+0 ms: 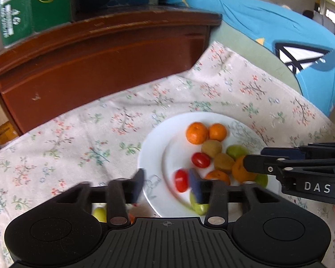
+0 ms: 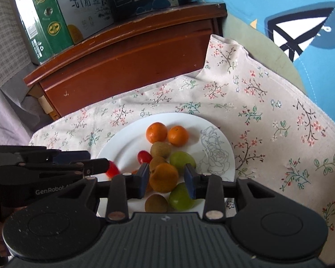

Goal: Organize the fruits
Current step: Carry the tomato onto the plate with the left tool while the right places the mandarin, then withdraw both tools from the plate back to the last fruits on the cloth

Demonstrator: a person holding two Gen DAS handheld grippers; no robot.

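Observation:
A white plate [image 1: 154,156] [image 2: 221,147] on the floral cloth holds several small fruits: oranges, brown longans, green plums and red cherry tomatoes. My left gripper [image 1: 167,185] is open over the plate's near left rim, with a red tomato [image 1: 181,180] between its blurred pads. My right gripper [image 2: 167,178] is open, its pads on either side of an orange [image 2: 163,177] without clearly touching it. Each gripper shows side-on in the other's view, the right [image 1: 256,164] and the left [image 2: 100,166].
A brown wooden cabinet [image 2: 127,58] with green and blue cartons [image 2: 47,22] stands behind the cloth. A blue cushion [image 1: 279,29] lies at the back right. A green fruit [image 1: 99,214] lies on the cloth under my left gripper.

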